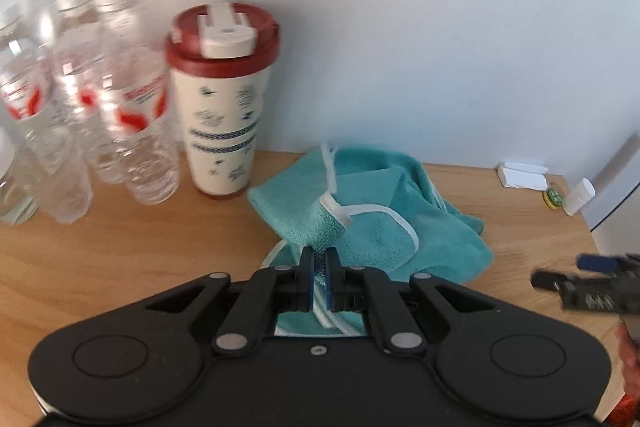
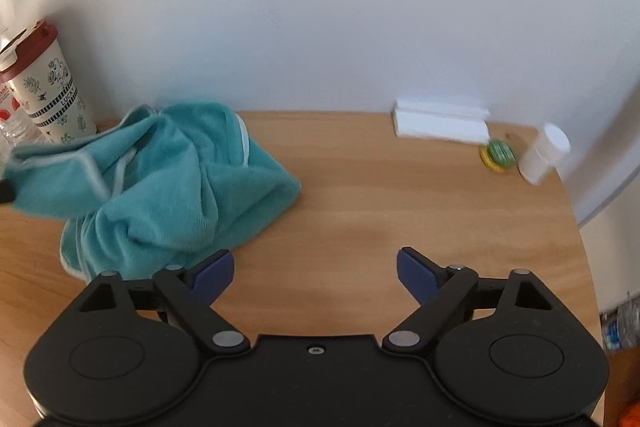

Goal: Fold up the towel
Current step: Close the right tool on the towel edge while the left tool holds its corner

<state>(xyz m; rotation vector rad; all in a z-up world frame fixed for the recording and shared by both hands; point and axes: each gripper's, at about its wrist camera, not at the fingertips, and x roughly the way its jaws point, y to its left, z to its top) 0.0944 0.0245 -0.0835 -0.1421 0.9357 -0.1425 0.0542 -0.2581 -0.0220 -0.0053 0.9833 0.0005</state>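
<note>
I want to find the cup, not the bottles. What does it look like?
Look along the wooden table to the back left, by the white wall. The cup stands upright between the clear water bottles and the crumpled teal towel. Only it is cream with dark prints and a red lid.

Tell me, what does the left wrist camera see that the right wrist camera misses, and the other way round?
Only the left wrist view shows the left tool shut on an edge of the teal towel, plus a full row of water bottles beside the tumbler.

Only the right wrist view shows the right tool open over bare wooden table, holding nothing.

Both show the crumpled towel, the red-lidded tumbler, the white block, the green-and-yellow disc and the small white container by the wall.
</note>
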